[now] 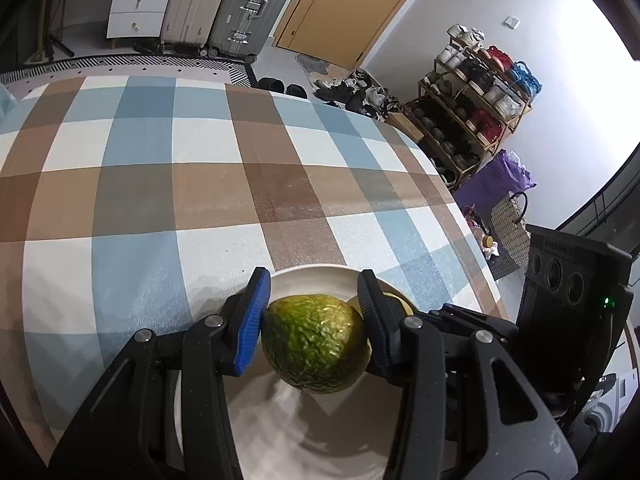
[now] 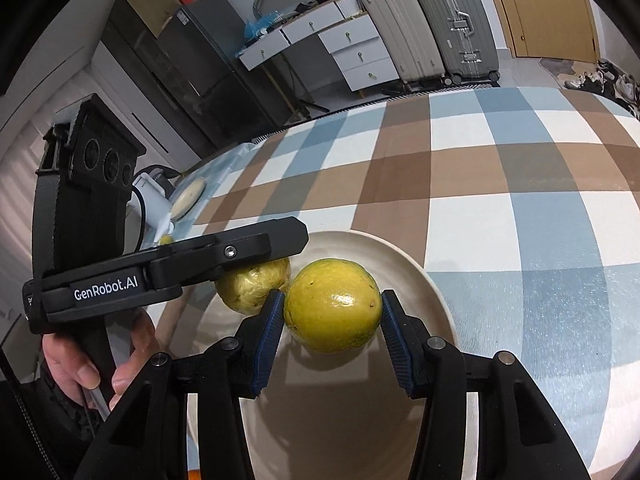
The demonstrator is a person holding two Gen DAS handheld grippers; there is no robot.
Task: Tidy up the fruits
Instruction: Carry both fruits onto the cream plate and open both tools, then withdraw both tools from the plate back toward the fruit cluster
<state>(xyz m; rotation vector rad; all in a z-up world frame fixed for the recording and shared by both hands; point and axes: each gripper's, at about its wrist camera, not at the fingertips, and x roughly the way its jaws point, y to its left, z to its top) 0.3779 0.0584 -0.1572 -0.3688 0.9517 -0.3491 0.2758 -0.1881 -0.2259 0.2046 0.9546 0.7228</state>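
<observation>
In the left wrist view my left gripper (image 1: 314,318) is shut on a bumpy green fruit (image 1: 314,344), held just over a white plate (image 1: 308,274) on the checked tablecloth. A yellow fruit (image 1: 394,300) peeks out behind the right finger. In the right wrist view my right gripper (image 2: 332,318) stands around a round yellow-green fruit (image 2: 332,304) over the same plate (image 2: 400,256); its left pad touches the fruit, the right pad shows a thin gap. The left gripper (image 2: 256,276) reaches in from the left, holding the bumpy fruit (image 2: 250,286) beside the round one.
The checked tablecloth (image 1: 200,184) covers the table beyond the plate. The table's right edge drops to a shoe rack (image 1: 464,120). A white device and a pale round object (image 2: 188,196) lie near the table's far left edge. Suitcases (image 2: 432,24) stand behind.
</observation>
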